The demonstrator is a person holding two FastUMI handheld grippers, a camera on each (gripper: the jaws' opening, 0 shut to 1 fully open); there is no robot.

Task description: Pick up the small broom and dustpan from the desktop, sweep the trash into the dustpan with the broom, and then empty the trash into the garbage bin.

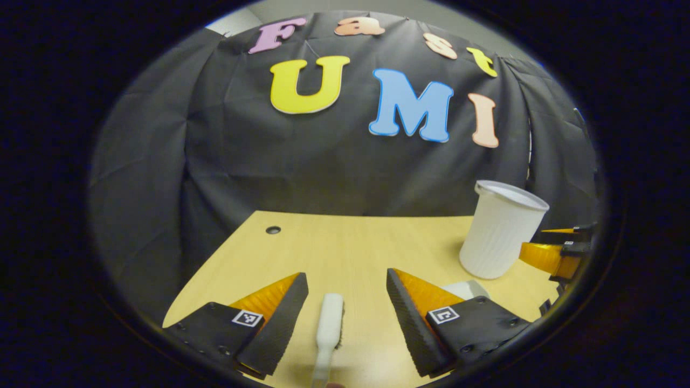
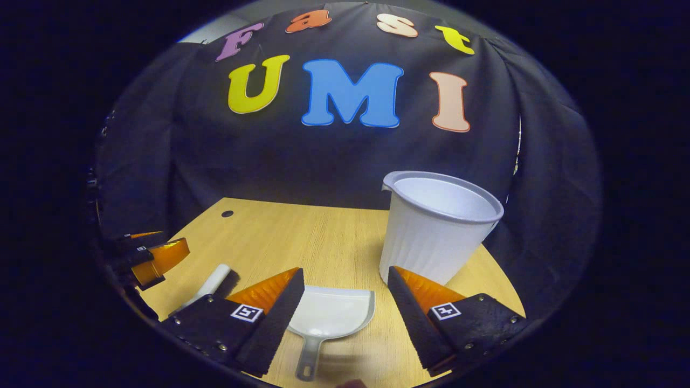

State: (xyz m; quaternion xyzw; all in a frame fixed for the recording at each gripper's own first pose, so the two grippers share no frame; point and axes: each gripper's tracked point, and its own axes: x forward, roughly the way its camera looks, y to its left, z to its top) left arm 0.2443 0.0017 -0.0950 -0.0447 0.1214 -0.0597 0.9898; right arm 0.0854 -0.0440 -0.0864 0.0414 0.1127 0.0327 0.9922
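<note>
A small white broom point(image 1: 329, 334) lies on the wooden desktop point(image 1: 345, 242) between the spread fingers of my left gripper point(image 1: 347, 302), which is open and not touching it. A white dustpan point(image 2: 330, 319) with a grey handle lies flat between the fingers of my right gripper point(image 2: 345, 299), also open. The white ribbed garbage bin point(image 2: 434, 229) stands upright just beyond the right gripper's right finger. The broom point(image 2: 213, 283) shows left of the dustpan, and the left gripper point(image 2: 151, 258) at the far left. In the left gripper view, the bin point(image 1: 501, 231) stands at right with the right gripper point(image 1: 560, 253) beside it.
A small round cable hole point(image 1: 273, 230) sits near the desktop's far left corner. The black cloth wall hangs right behind the table's back edge. A corner of the dustpan point(image 1: 468, 289) peeks out behind my left gripper's right finger.
</note>
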